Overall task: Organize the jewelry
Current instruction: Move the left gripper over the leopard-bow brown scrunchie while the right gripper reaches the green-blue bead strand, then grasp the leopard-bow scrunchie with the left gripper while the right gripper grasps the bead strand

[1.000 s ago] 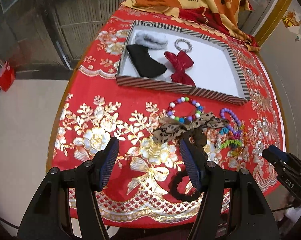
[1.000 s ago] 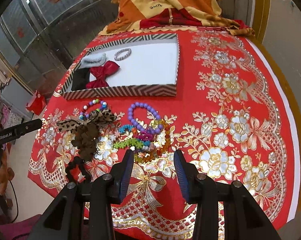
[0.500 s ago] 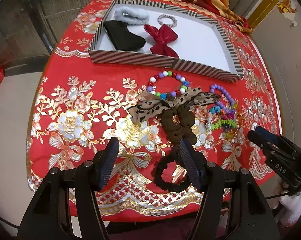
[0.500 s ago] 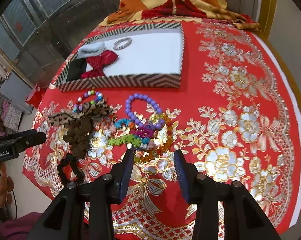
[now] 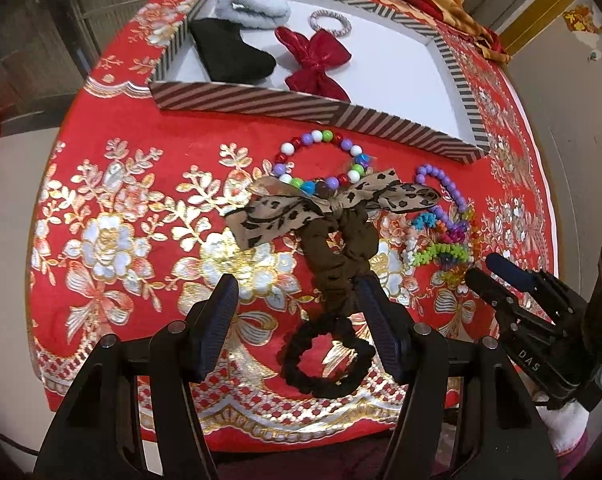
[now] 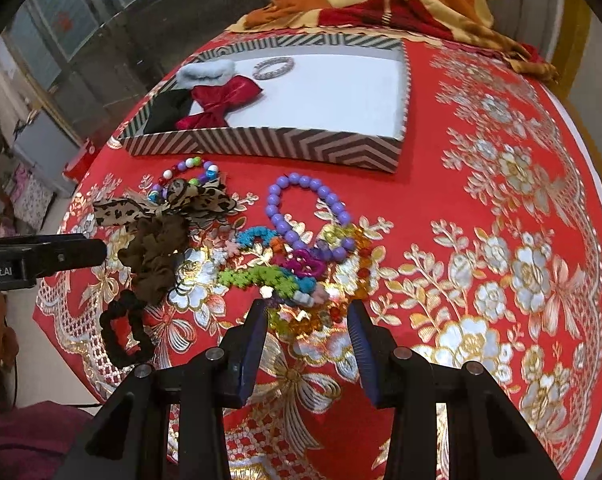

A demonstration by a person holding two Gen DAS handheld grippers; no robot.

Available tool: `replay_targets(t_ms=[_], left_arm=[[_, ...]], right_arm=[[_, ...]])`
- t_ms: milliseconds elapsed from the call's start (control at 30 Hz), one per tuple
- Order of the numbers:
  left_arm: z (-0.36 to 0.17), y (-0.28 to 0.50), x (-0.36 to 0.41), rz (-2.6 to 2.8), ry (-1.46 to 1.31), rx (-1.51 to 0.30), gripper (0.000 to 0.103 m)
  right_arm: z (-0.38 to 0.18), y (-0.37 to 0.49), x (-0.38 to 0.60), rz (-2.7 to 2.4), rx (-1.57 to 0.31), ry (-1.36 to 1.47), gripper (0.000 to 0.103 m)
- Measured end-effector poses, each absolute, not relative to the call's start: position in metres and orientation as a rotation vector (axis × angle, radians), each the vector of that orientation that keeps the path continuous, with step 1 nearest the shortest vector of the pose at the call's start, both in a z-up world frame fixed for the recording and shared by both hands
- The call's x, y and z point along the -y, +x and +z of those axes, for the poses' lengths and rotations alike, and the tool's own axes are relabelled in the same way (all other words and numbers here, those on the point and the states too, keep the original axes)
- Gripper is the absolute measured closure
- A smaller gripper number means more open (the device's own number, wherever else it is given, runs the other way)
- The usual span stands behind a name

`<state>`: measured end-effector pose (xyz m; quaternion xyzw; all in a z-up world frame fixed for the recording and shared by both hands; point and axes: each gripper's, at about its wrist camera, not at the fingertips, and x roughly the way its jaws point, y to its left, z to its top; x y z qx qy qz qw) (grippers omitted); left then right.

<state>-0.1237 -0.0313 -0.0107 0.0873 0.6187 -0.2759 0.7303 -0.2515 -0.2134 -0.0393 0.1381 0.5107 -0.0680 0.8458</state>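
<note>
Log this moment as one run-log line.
phase: approach | left gripper: open, over brown scrunchie | right gripper: open, over bracelet pile | striped box: four items inside

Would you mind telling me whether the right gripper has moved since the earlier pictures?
Yes. The right gripper has come forward and down toward the tangled bracelets, closer to the striped tray.

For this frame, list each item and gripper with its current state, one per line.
Striped cardboard tray: lidless, partly filled.
Red satin bow: in tray.
Black scrunchie: on cloth, untouched.
Leopard-print bow: on cloth, overlapping multicoloured bead bracelet.
Purple bead bracelet: on cloth.
Left gripper: open, empty.
Right gripper: open, empty.
</note>
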Motion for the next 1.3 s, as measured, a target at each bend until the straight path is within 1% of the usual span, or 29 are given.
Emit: replay_targets(t_ms=[133, 200, 400, 433, 467, 567, 700, 933, 1133, 1300], left_arm=[[-0.015, -0.122, 0.036, -0.603, 0.198, -1.376, 0.04], [-0.015, -0.121, 0.037, -0.6, 0.196, -1.379, 0.04], [-0.017, -0.116, 0.04, -0.603, 0.175, -1.391, 0.04], [-0.018, -0.116, 0.04, -0.606, 0.17, -1.396, 0.04], [-0.018, -0.115, 0.04, -0.608, 0.167, -1.399, 0.04], [-0.02, -0.114, 0.039, -0.615, 0.155, -1.411, 0.04], [-0.019, -0.111, 0.041, -0.624, 0.128, -1.417, 0.04], [-0.025, -0.113, 0.054, -0.658, 0.157, -1.433, 0.04], [-0.033, -0.113, 0.068, -0.633, 0.202, -1.432, 0.04], [-0.042, -0.109, 0.072, -0.615, 0.186, -1.44, 0.041]], right_arm=[[-0.042, -0.243, 0.207, -0.109, -1.077, 0.245, 0.064], [-0.045, -0.239, 0.206, -0.101, -1.085, 0.224, 0.066], [-0.053, -0.231, 0.203, -0.066, -1.107, 0.174, 0.079], [-0.053, -0.23, 0.203, -0.063, -1.111, 0.171, 0.086], [-0.053, -0.23, 0.204, -0.056, -1.112, 0.184, 0.09], [-0.046, -0.236, 0.21, -0.046, -1.082, 0.247, 0.09], [-0.024, -0.243, 0.219, -0.033, -1.022, 0.331, 0.09], [0.013, -0.253, 0.225, -0.043, -0.934, 0.389, 0.09], [0.027, -0.255, 0.229, -0.042, -0.898, 0.42, 0.09], [0.032, -0.256, 0.235, -0.054, -0.884, 0.434, 0.09]])
